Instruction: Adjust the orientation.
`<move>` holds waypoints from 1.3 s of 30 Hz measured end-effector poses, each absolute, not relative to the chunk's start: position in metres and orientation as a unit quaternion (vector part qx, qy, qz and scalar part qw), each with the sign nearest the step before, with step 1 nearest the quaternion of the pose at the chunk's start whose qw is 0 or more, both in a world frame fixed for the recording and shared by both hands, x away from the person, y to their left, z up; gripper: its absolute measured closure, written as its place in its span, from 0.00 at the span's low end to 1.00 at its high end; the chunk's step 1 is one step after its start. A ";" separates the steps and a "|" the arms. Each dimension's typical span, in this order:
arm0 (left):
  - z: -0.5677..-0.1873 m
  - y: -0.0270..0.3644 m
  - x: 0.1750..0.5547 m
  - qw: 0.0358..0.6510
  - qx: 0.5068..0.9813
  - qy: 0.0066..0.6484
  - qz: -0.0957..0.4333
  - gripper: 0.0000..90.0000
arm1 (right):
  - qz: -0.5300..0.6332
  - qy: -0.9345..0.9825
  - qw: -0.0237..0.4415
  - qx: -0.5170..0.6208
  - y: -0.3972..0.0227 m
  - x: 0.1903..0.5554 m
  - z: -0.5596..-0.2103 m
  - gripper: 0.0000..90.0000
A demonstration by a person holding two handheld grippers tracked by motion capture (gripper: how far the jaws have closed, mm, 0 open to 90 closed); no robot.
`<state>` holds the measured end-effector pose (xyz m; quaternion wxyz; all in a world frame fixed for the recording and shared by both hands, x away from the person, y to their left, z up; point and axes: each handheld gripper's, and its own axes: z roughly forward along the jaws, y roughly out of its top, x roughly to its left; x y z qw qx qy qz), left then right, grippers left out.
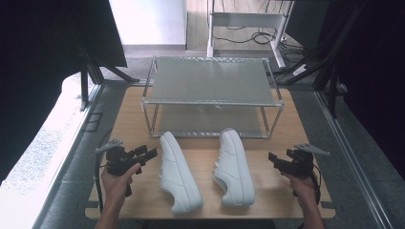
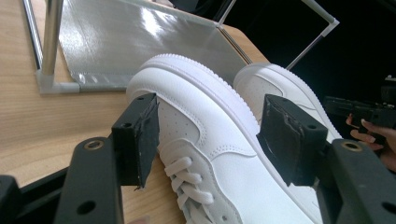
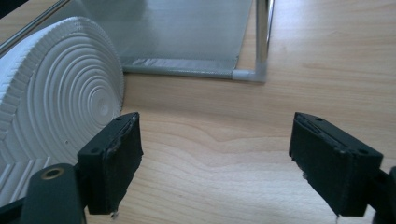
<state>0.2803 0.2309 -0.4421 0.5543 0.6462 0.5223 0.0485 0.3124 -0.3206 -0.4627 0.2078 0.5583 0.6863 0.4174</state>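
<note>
Two white shoes on sides — toes toward rack.

left white shoe on its side | right white shoe on its side, beside it

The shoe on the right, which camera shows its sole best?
The right gripper view: the right shoe shows its ringed white tread. The high view shows that shoe tipped on its side; the left gripper view shows its toe.

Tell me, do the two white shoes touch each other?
Apart. The high view shows bare table between the left shoe and the right shoe along their whole length.
</note>
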 end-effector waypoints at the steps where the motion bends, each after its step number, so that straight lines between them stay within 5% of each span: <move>1: -0.443 0.231 0.280 0.554 0.646 0.523 0.048 0.42 | 0.419 0.687 0.208 0.557 -0.322 0.312 -0.462 0.21; 12: -0.445 0.236 0.275 0.548 0.642 0.534 0.053 0.42 | 0.431 0.671 0.209 0.566 -0.336 0.314 -0.463 0.25; 20: -0.443 0.230 0.273 0.533 0.652 0.535 0.062 0.82 | 0.422 0.665 0.221 0.575 -0.344 0.310 -0.463 0.29; 30: -0.441 0.238 0.269 0.530 0.661 0.528 0.063 0.99 | 0.415 0.660 0.243 0.577 -0.336 0.309 -0.461 0.30; 39: -0.459 0.239 0.262 0.502 0.671 0.543 0.050 1.00 | 0.418 0.661 0.234 0.577 -0.335 0.311 -0.466 0.30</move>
